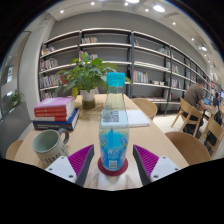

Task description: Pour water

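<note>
A clear water bottle (113, 125) with a blue cap and blue label stands upright on a dark red coaster (112, 167) on the wooden table (90, 135). My gripper (112, 163) is open; the bottle stands between the purple pads (80, 160) with a gap at each side. A grey-green mug (47, 146) sits on the table to the left of the left finger.
A stack of books (56, 112) lies behind the mug, and a potted plant (87, 76) stands at the table's far end. An open book (125, 117) lies behind the bottle. Wooden chairs (188, 146) stand at right, where a person (198, 98) sits. Bookshelves (110, 55) line the back wall.
</note>
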Demonstrator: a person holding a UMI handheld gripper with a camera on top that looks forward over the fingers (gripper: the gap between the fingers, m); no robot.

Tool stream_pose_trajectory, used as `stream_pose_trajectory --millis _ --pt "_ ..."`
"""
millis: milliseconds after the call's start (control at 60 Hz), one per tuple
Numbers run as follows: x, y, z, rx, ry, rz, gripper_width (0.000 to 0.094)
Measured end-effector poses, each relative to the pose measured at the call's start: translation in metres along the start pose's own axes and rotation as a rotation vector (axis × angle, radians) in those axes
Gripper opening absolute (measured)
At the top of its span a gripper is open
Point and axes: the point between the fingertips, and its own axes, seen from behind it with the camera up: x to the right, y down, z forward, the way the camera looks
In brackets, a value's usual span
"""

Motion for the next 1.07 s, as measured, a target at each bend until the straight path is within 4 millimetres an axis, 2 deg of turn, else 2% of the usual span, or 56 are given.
stream_pose_trajectory --millis 150,233,400,433,450,483,583,600,617,633,767,783,917,1067 --pt "-0.015 0.044 -0.052 -0.101 0.011 -0.012 0.0783" --pt "-0.032 0.052 -0.088 -0.129 0.002 -0.011 0.0784" --pt "-0.072 0.037 -0.155 -0.134 -0.025 0.015 0.0795" --pt "-0.079 0.03 -0.165 -0.124 -0.026 0.019 0.0797" --pt "-0.08 0.022 -0.165 -0.12 -0.03 0.02 0.0796" --pt "-0.088 0.016 -0.18 -0.108 -0.03 0.023 0.0796" --pt "-0.105 -0.005 -0.207 -0.076 -0.035 0.021 0.0794" --pt "-0.106 -0.009 -0.206 -0.07 -0.037 0.018 0.0796" --pt "-0.11 -0.012 -0.214 -0.065 -0.037 0.015 0.0793" --pt "-0.109 -0.016 -0.21 -0.06 -0.039 0.013 0.0794" --pt "-0.129 -0.037 -0.235 -0.031 -0.055 0.008 0.0792" --pt "-0.129 -0.036 -0.231 -0.028 -0.056 0.008 0.0793" --pt "-0.137 -0.046 -0.251 -0.042 -0.067 -0.005 0.0788" --pt "-0.142 -0.052 -0.257 -0.038 -0.067 -0.012 0.078"
